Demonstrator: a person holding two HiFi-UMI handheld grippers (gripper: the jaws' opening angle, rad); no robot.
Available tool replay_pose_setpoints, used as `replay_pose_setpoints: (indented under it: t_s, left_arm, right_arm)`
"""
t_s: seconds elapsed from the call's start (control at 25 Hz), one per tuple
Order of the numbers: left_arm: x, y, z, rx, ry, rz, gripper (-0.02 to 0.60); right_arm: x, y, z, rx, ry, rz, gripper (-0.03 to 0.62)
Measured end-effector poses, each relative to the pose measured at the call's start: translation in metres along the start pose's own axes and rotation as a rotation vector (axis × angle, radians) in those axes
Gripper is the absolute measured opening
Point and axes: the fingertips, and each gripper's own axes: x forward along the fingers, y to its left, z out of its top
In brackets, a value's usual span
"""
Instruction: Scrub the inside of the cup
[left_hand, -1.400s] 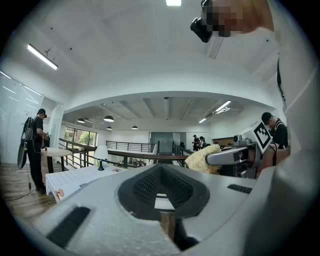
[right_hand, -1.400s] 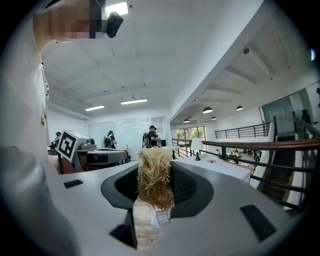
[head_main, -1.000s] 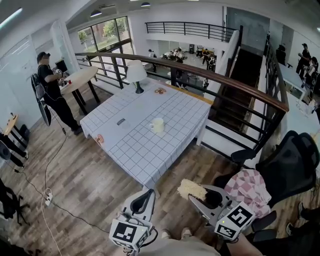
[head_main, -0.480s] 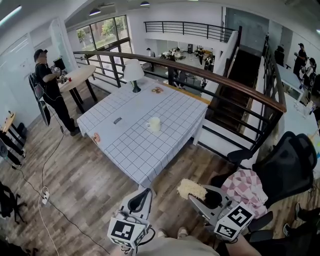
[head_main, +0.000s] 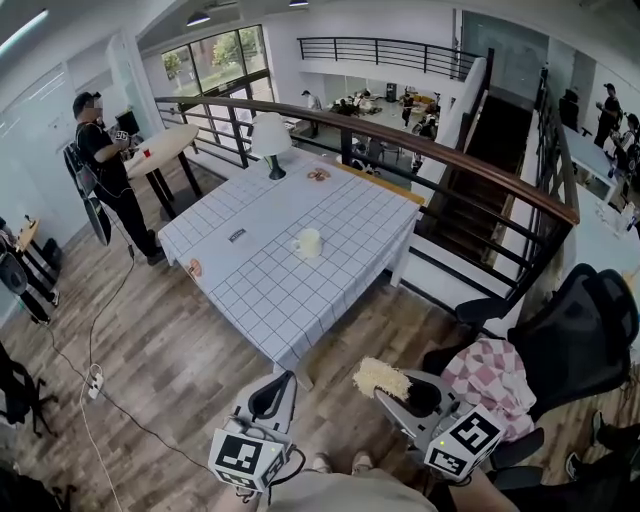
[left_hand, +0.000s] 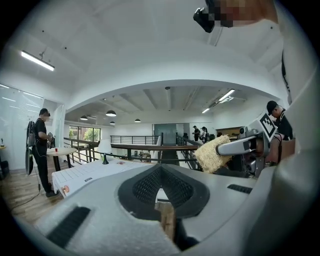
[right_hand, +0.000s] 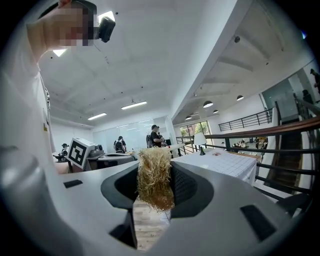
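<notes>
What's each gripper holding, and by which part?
Right gripper clamps the straw-coloured scrubber by one end; the rest sticks out past the tips. Left gripper is shut on nothing.

This looks like a big open office on an upper floor. A long wooden railing (head_main: 480, 170) runs along the edge, and dark stairs (head_main: 495, 140) go down beside it. Past the railing, people (head_main: 355, 105) sit at desks on the lower floor. There are tall windows (head_main: 210, 60), a long ceiling light (head_main: 20, 36) and a wood floor (head_main: 170, 360). A black office chair (head_main: 580, 340) stands close by. A person (head_main: 105, 170) stands at a round table (head_main: 160, 152). A bigger table (head_main: 290, 290) with a white checked cloth has a lamp (head_main: 272, 135) on it.
</notes>
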Motion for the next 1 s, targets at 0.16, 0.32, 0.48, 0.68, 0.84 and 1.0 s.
replay_pose_setpoints:
  t_s: [0.16, 0.32, 0.48, 0.68, 0.84, 1.0]
  left_arm:
    - [0.002, -0.010, 0.004, 0.006, -0.006, 0.015, 0.014]
    - [0.002, -0.027, 0.010, 0.014, -0.021, 0.018, 0.014]
    - [0.002, -0.039, 0.010, 0.006, -0.028, 0.015, 0.014]
    - [0.005, -0.044, 0.006, 0.011, -0.015, 0.015, 0.014]
    - [0.008, -0.044, 0.010, 0.004, -0.025, 0.015, 0.014]
    - [0.014, -0.034, 0.014, 0.006, -0.049, 0.004, 0.014]
  right_arm:
    - [-0.011, -0.010, 0.001, -0.008, -0.007, 0.010, 0.146]
    - [-0.029, -0.022, 0.001, -0.020, -0.007, 0.006, 0.146]
    - [-0.043, -0.037, 0.000, -0.028, -0.007, -0.009, 0.146]
    - [-0.047, -0.039, -0.004, -0.005, -0.016, -0.006, 0.146]
    - [-0.042, -0.039, -0.010, -0.025, 0.009, 0.002, 0.146]
    - [-0.032, -0.044, -0.012, -0.018, 0.016, -0.005, 0.146]
